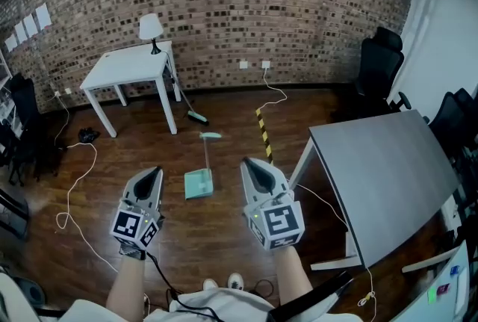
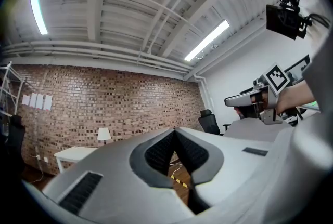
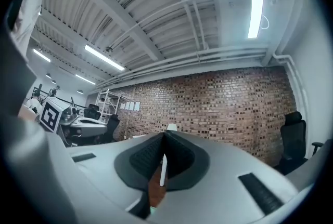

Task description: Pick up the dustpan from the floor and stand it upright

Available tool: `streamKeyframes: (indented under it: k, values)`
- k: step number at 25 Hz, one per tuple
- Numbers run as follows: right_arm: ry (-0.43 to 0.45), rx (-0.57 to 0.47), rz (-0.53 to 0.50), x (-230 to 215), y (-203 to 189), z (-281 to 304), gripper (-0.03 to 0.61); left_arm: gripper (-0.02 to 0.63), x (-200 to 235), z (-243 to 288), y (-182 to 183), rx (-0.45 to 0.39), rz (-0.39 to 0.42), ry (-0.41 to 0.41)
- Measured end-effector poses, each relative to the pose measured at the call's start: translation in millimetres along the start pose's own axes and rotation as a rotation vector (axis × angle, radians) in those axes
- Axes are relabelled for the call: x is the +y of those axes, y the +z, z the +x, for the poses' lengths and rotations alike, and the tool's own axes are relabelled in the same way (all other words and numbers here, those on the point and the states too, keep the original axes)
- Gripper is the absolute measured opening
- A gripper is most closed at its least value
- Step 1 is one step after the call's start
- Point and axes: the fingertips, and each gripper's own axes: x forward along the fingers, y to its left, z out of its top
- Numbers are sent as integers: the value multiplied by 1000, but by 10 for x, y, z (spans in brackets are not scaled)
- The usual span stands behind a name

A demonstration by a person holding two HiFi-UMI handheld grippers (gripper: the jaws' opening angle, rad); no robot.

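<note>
Mint-green plastic on dark wood: the dustpan [image 1: 199, 184] lies flat on the floor [image 1: 224, 246] in the head view. Its pan end is nearer the person and its long thin handle [image 1: 207, 155] runs away toward the brick wall [image 1: 224, 7]. It sits between the lines of the two grippers and somewhat beyond their tips, touching neither. A broom [image 1: 196, 116] lies farther off, by the leg of the white table [image 1: 127, 70], and a grey table [image 1: 381, 171] stands to the right.

The left gripper [image 1: 154, 172] is clenched with nothing in it; its own view shows the ribbed pads [image 2: 161, 153] meeting at the tip, with only floor visible through the gap below. The right gripper [image 1: 249, 163] is likewise closed and empty, tips together in its own view. Both are held about level, well above the floor.

The dustpan looks light and stiff, a moulded piece that should keep its shape when lifted. Its smooth, narrow handle is the likely trouble: it could swivel or slide between flat pads. The pan end probably carries most of the weight, so a hold near the far tip would let it swing down. That may help in bringing it upright. The handle shaft seems the best place to grip, once a gripper's jaws have been parted. A long handle on a small base is apt to tip once let go.
</note>
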Motion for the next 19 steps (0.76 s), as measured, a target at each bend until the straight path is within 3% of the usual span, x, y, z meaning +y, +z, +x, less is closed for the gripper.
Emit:
streamKeyframes:
  k: [19]
  values:
    - [-3, 17, -27, 106, 5, 73, 5, -5, 2, -4, -57, -6, 9, -33]
